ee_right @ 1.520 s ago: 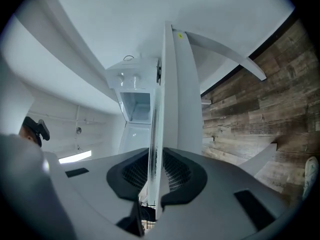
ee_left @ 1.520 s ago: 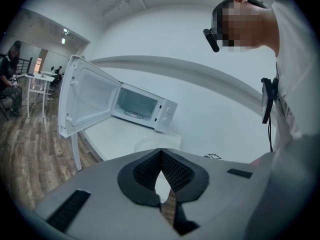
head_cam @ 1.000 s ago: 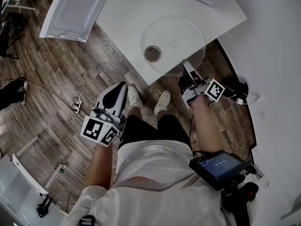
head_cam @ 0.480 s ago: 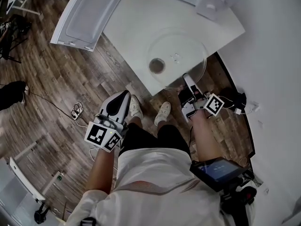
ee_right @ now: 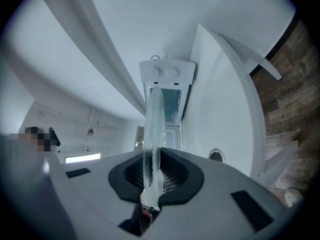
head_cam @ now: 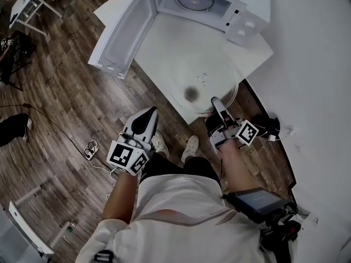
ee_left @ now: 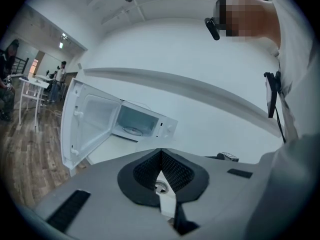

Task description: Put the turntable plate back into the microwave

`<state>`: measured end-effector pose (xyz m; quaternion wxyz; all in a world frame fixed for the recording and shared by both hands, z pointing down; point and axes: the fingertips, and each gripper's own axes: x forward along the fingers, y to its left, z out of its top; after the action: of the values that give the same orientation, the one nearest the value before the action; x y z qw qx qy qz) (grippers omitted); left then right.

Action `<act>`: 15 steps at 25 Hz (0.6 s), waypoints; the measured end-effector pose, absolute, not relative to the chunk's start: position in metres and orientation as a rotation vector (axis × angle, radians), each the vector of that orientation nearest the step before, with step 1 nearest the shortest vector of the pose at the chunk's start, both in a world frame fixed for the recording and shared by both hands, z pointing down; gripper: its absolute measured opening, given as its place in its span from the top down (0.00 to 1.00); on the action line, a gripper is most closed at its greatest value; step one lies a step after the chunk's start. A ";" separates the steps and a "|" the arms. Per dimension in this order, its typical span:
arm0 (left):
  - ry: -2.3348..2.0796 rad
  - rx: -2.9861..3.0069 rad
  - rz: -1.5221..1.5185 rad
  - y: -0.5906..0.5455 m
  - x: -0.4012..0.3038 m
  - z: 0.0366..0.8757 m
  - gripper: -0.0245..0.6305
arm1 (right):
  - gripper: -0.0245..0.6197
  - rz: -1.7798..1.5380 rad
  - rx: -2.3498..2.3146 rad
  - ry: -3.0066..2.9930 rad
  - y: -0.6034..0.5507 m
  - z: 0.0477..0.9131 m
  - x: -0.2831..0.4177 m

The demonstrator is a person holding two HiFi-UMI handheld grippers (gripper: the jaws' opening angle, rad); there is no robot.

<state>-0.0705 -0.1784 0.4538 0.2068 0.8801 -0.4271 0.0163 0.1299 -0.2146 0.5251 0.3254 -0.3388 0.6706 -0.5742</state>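
Observation:
The clear glass turntable plate (head_cam: pixel 204 80) hangs flat over the near corner of the white table (head_cam: pixel 164 45). My right gripper (head_cam: pixel 217 105) is shut on its near rim. In the right gripper view the plate (ee_right: pixel 153 124) stands edge-on between the pads, in line with the microwave (ee_right: pixel 167 76) ahead. The white microwave (head_cam: pixel 219 4) sits at the table's back with its door (head_cam: pixel 123 29) swung wide open to the left and a round ring on its floor. My left gripper (head_cam: pixel 145 119) is shut and empty, low over the floor left of the table; its view shows the open microwave (ee_left: pixel 142 125).
A small dark round disc (ee_right: pixel 216 155) lies on the table, seen through the plate. The white wall (head_cam: pixel 312 64) runs close on the right. The open door (ee_left: pixel 85 126) juts out past the table's left edge. Cables (head_cam: pixel 90 148) lie on the wooden floor, and the person's feet (head_cam: pixel 189 146) stand below.
The right gripper has lifted the plate off the table edge and carried it toward the microwave. The left gripper has risen and moved forward. The microwave has come into the head view.

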 end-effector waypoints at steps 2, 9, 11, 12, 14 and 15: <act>-1.173 2.488 0.025 -0.186 -0.079 0.444 0.95 | 0.92 -1.486 -0.905 1.742 -0.216 0.513 0.118; -1.115 2.595 -0.019 -0.203 -0.114 0.410 0.95 | 0.92 -1.425 -0.927 1.658 -0.227 0.481 0.081; -1.118 2.606 -0.029 -0.208 -0.120 0.406 0.95 | 0.92 -1.410 -0.928 1.642 -0.235 0.475 0.076; -1.121 2.607 -0.034 -0.212 -0.122 0.404 0.95 | 0.92 -1.403 -0.929 1.637 -0.239 0.473 0.074; -1.126 2.609 -0.041 -0.219 -0.124 0.403 0.95 | 0.92 -1.392 -0.935 1.632 -0.248 0.470 0.072; -1.129 2.611 -0.044 -0.222 -0.124 0.402 0.95 | 0.92 -1.390 -0.939 1.631 -0.253 0.469 0.070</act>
<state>-0.1239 -0.2216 0.4021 0.1479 0.9077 -0.3924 -0.0154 0.0704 -0.2535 0.4694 0.3904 -0.3697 0.6418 -0.5469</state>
